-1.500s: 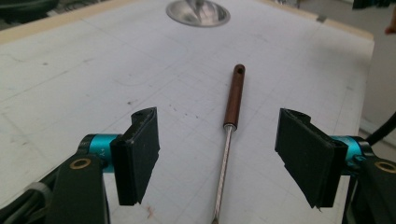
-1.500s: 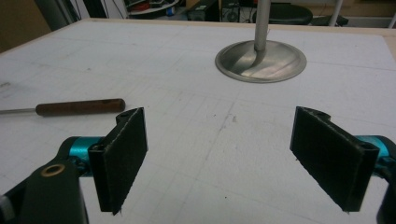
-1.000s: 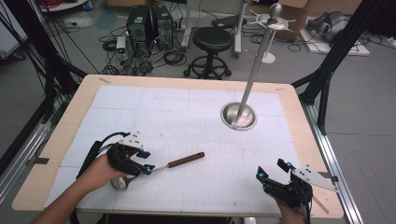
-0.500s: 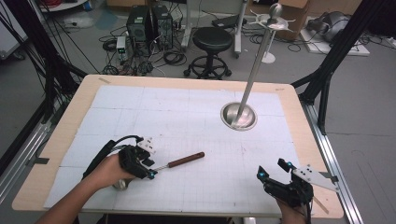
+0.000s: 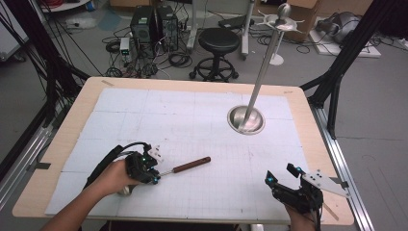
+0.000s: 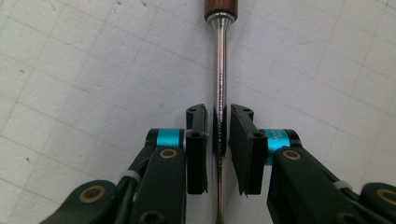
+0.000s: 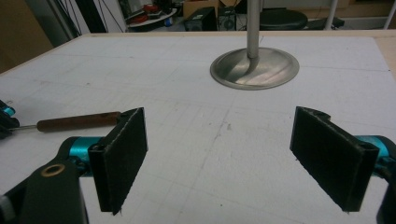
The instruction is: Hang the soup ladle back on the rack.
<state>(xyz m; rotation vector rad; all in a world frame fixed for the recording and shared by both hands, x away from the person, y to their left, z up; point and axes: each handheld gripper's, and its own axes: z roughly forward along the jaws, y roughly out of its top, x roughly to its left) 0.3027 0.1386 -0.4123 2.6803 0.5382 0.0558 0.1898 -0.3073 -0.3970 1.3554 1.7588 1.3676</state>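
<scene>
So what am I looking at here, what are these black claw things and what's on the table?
A person stands at a wooden table covered with white gridded paper and holds a hand-operated black gripper in each hand. One picture looks down from above; the other two come from small cameras riding on each gripper. The left gripper has just been closing its jaws around the shiny metal shaft of a brown wooden-handled tool that lies on the paper; whether the pads already press on it is hard to tell. The right gripper waits with its jaws wide apart, holding nothing. Farther back stands a tilted metal pole on a round steel base.
</scene>
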